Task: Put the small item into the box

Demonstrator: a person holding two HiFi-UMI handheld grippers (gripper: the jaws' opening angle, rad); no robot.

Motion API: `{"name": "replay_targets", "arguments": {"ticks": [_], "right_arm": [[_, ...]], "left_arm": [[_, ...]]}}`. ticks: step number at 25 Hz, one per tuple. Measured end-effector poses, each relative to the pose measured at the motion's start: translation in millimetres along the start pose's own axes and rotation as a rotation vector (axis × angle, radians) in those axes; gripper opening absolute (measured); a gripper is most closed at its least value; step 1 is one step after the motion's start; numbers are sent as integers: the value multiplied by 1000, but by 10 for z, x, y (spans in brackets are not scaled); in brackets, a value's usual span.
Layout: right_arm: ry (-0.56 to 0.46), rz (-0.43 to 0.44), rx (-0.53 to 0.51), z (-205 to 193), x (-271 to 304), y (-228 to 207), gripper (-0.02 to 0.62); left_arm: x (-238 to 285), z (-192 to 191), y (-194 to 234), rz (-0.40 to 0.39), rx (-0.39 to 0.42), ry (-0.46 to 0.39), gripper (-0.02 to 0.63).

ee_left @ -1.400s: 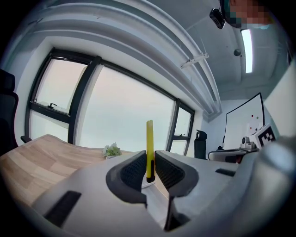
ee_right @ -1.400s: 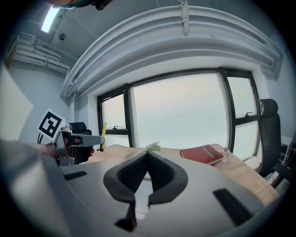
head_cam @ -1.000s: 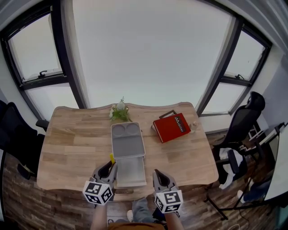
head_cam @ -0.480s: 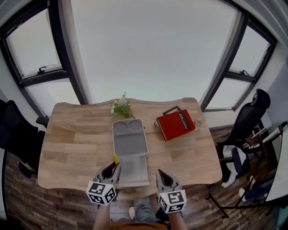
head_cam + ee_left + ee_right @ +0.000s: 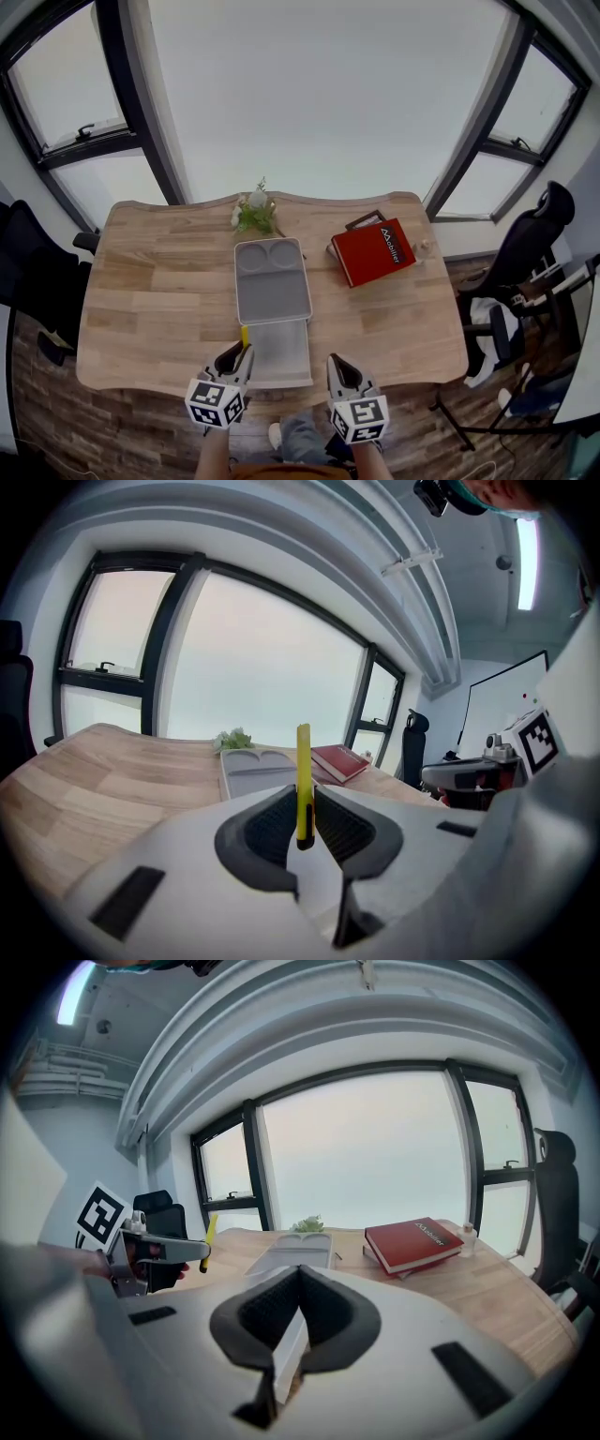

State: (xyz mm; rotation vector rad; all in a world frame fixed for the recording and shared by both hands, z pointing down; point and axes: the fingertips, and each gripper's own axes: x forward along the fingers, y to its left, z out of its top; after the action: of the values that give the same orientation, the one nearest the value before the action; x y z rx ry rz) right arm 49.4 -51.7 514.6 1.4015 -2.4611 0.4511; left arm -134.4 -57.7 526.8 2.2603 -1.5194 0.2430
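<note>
We see the left gripper (image 5: 236, 351) clamped on the small item (image 5: 245, 335), a thin yellow stick with a dark lower end. In the left gripper view the stick (image 5: 303, 761) stands upright between the pads (image 5: 272, 822). Its long axis runs along the jaws, the dark end sits in the grip, and the yellow end sticks out past the tips. From the head view it points away from the person, toward the far side of the wooden table (image 5: 159, 281). There it lines up with the left edge of the near half of the open grey box (image 5: 278, 356); we cannot tell its height over it.

The right gripper (image 5: 337, 364) is near the table's front edge, right of the box. Its jaws are pressed together with nothing between them (image 5: 300, 1283).

A red book (image 5: 379, 250) lies right of the box, and a small plant (image 5: 255, 214) sits beyond it.
</note>
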Motion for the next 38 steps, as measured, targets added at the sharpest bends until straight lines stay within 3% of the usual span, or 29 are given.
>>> {"name": "replay_targets", "arguments": {"ticks": [9,13,21,27,34,38], "right_arm": [[73,-12,-27,-281,89,-95,3],[95,-12,-17,-372,179,-111,3],[151,-34,33,-585,260,-260,3],[164,-55,54,-641,324,-353,3],[160,-73,82,-668,356,-475,3],[154,-80,94,-668,358,-525,3]], "left_arm": [[172,-299,-47,-41,34,100,63],[282,-475,-63,-80,76,189,63],[485,-792,-96,-87,239,355,63],[594,-1039,-147,-145,344,506,63],[685,-1250,-208,-201,371,681,63],[725,-1301,-222,-205,324,731,63]]}}
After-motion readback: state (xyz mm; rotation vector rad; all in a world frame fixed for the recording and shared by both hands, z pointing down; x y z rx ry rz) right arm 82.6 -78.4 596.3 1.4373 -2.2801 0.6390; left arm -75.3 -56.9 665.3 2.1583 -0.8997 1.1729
